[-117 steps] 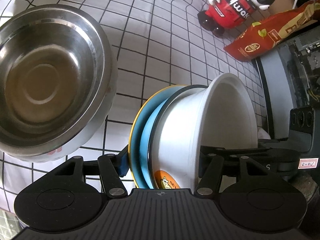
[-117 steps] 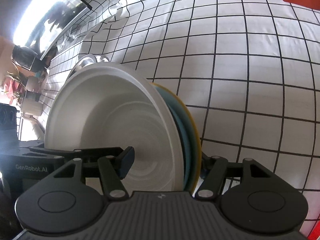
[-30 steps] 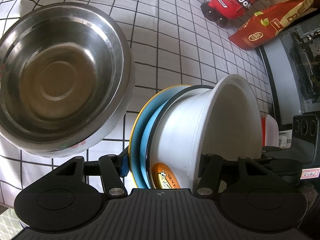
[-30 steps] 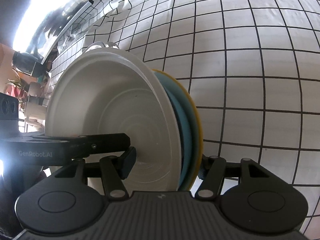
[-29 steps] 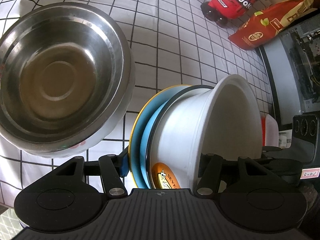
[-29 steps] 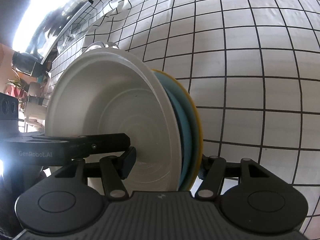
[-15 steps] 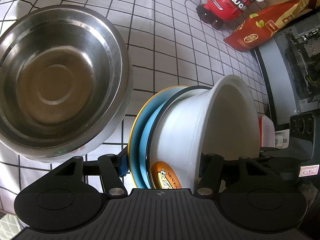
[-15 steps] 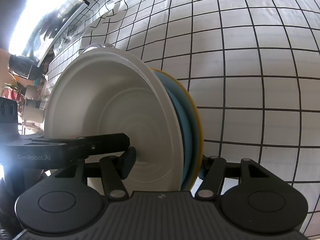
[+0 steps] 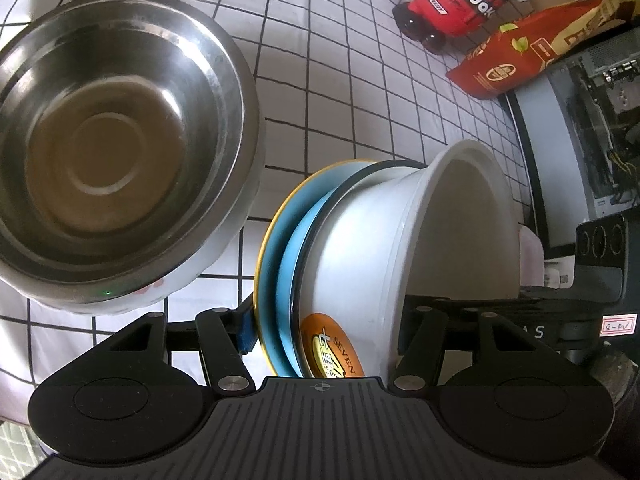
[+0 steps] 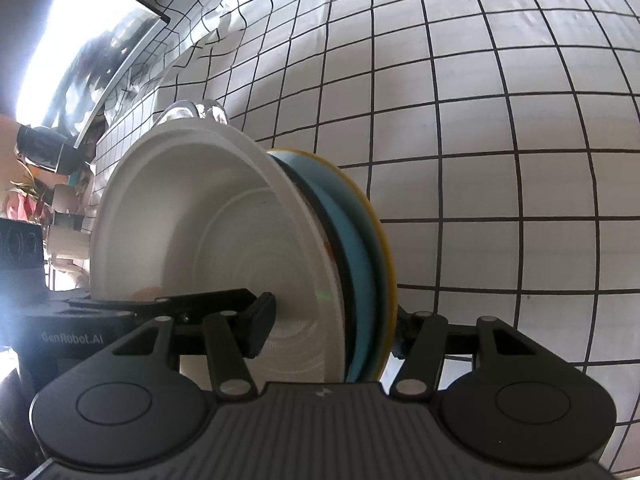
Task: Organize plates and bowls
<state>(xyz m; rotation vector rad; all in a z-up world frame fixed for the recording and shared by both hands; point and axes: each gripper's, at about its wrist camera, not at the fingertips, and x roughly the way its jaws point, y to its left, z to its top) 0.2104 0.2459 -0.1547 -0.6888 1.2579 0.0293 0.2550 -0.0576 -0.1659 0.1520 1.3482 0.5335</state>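
left gripper (image 9: 326,334), right gripper (image 10: 334,324): both clamp white bowl (image 9: 360,264) stack | sticker (image 9: 332,350): "SEVEN" | "GenRobot.AI"

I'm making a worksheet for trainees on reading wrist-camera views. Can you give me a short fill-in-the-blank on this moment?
1. Both grippers are shut on one stack: a white bowl sitting on blue plates with a ____ rim.
2. The sticker on the white bowl's outside is ____.
3. The empty bowl beside the stack is made of ____.
4. The tablecloth is white with a black ____ pattern.

Missing words: yellow; orange; steel; grid
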